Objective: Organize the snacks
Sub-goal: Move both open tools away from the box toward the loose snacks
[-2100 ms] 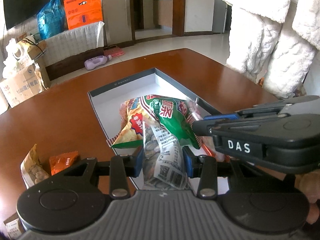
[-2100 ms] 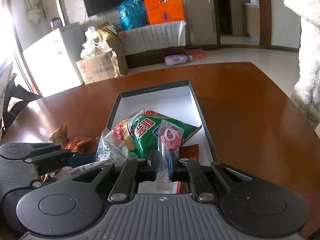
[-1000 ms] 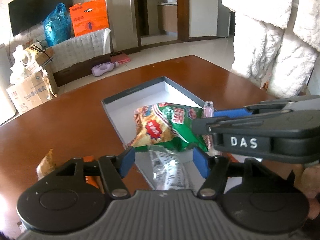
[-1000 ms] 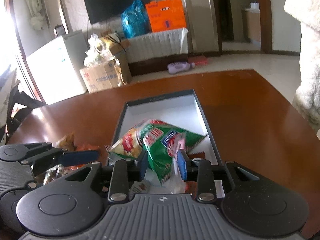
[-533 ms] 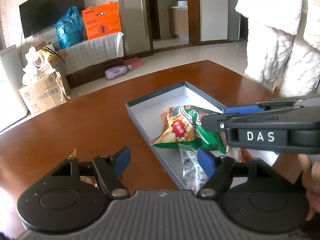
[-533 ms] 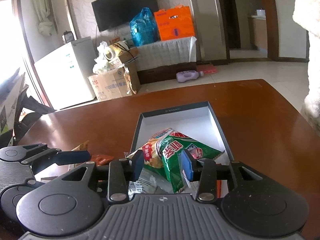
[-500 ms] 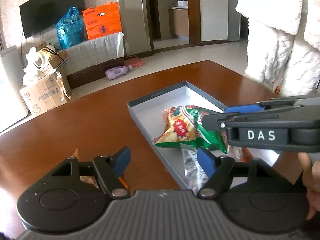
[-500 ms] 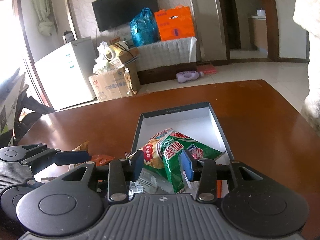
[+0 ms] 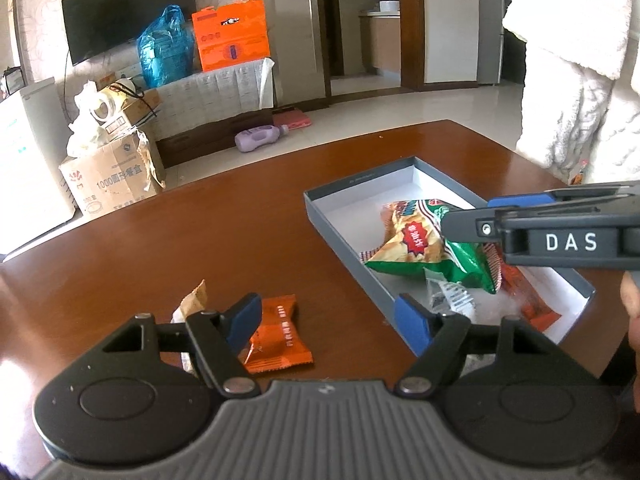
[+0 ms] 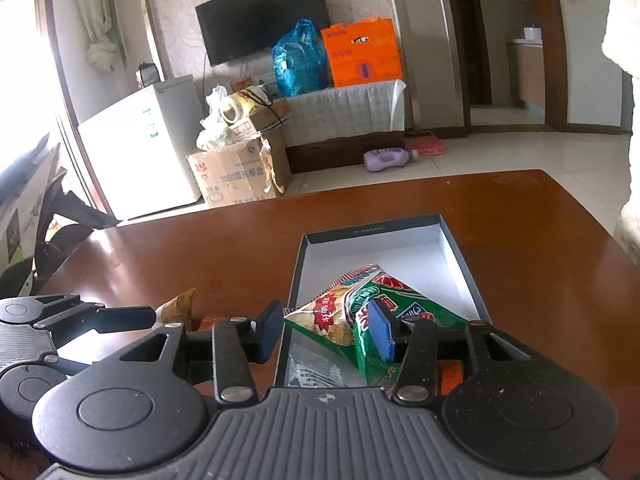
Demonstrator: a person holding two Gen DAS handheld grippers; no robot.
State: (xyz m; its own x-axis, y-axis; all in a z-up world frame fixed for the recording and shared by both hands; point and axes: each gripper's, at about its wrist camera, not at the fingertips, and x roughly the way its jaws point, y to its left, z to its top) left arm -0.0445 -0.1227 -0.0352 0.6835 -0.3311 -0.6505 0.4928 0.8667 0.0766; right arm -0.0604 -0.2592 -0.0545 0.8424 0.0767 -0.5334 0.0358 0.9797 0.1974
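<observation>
While snack bags (image 9: 428, 248) are piled in grey box (image 9: 352, 258), left claw (image 9: 330, 318) and right claw (image 10: 326, 330) are held open, empty, right jaws just widened.

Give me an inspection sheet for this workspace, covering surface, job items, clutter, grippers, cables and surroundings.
Surface: brown wooden table, glossy.
Job's things: grey box open, holding a green snack bag, a clear packet and an orange-red packet; orange packet and tan packet lie on the table outside it.
Clutter: nothing seen on the table.
Grippers: left gripper open, empty; right gripper open, jaws just been opening, above the green bag.
Cables: nothing seen.
Surroundings: wall television, cardboard carton, purple bottle on the floor.
</observation>
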